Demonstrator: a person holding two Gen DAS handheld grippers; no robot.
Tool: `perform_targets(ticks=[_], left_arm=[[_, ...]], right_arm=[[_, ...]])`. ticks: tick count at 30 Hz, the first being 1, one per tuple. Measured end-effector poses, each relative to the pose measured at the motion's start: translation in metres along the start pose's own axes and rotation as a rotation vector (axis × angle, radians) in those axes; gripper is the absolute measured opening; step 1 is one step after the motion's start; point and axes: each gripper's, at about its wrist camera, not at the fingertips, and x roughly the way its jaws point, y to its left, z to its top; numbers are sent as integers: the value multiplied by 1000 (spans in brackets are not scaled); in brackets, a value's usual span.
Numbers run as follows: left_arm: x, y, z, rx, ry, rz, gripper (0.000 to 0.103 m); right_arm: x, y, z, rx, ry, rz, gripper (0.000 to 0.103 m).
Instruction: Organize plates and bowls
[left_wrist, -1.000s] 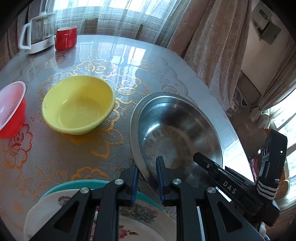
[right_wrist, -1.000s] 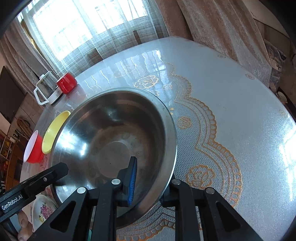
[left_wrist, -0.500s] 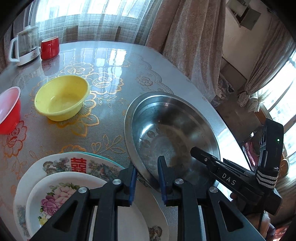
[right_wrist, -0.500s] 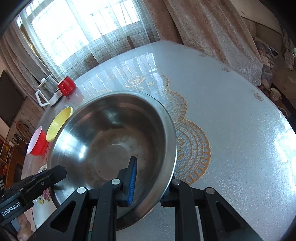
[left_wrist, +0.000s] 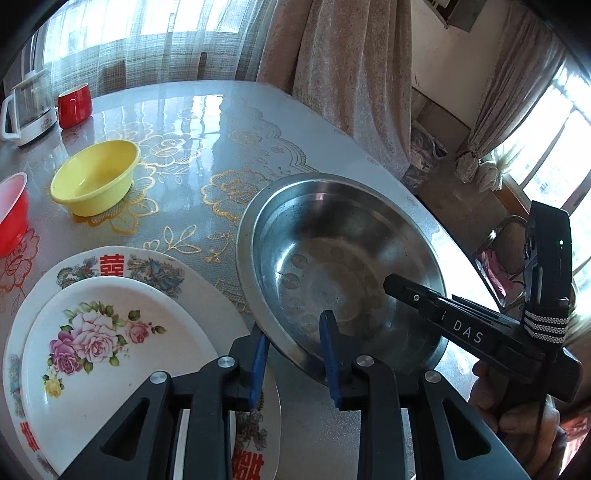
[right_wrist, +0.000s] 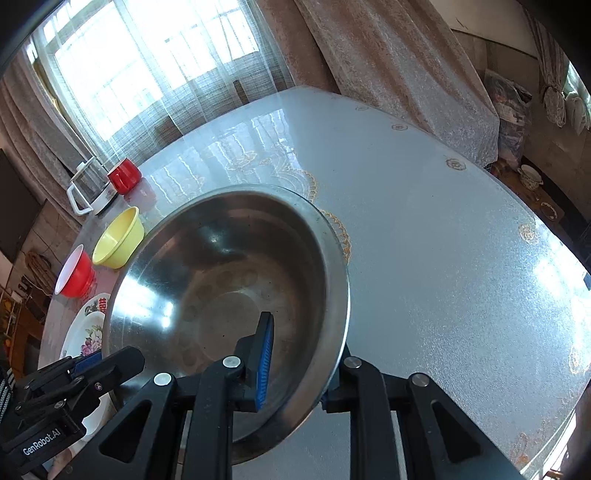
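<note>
A large steel basin (left_wrist: 332, 254) is held between both grippers above the table's near edge; it also fills the right wrist view (right_wrist: 221, 280). My left gripper (left_wrist: 291, 350) is shut on its near-left rim, one finger inside, one outside. My right gripper (right_wrist: 299, 354) is shut on the opposite rim and shows in the left wrist view (left_wrist: 443, 317). A stack of flowered plates (left_wrist: 110, 332) lies just left of the basin. A yellow bowl (left_wrist: 94, 177) and a red bowl (left_wrist: 11, 218) stand farther left.
A red mug (left_wrist: 75, 105) and a glass kettle (left_wrist: 27, 107) stand at the table's far left by the window. Curtains hang behind the table. The table edge runs close to the right of the basin, with a chair (left_wrist: 506, 251) beyond it.
Both grippers have carried the basin back toward the near edge and to the right. The plates have come fully into view and the yellow and red bowls look farther away.
</note>
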Motion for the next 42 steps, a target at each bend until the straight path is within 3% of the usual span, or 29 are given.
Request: perform_targets(ticks=[14, 20, 27, 34, 39, 42], left_arm=[[8, -15, -7, 50, 43, -13, 36], [3, -14, -7, 40, 46, -37, 46], [-15, -17, -13, 57, 19, -18, 48], [-48, 10, -6, 14, -69, 13, 48], [-65, 51, 1, -92, -98, 36, 48], [-74, 76, 4, -147, -120, 58, 48]], right_arm=[[-1, -12, -11, 34, 9, -32, 23], [-7, -17, -10, 66, -13, -3, 30], [-19, -27, -10, 107, -61, -19, 37], [-39, -26, 1, 132, -146, -2, 39], [-39, -6, 13, 77, -154, -13, 43], [-30, 1, 18, 45, -128, -62, 43]])
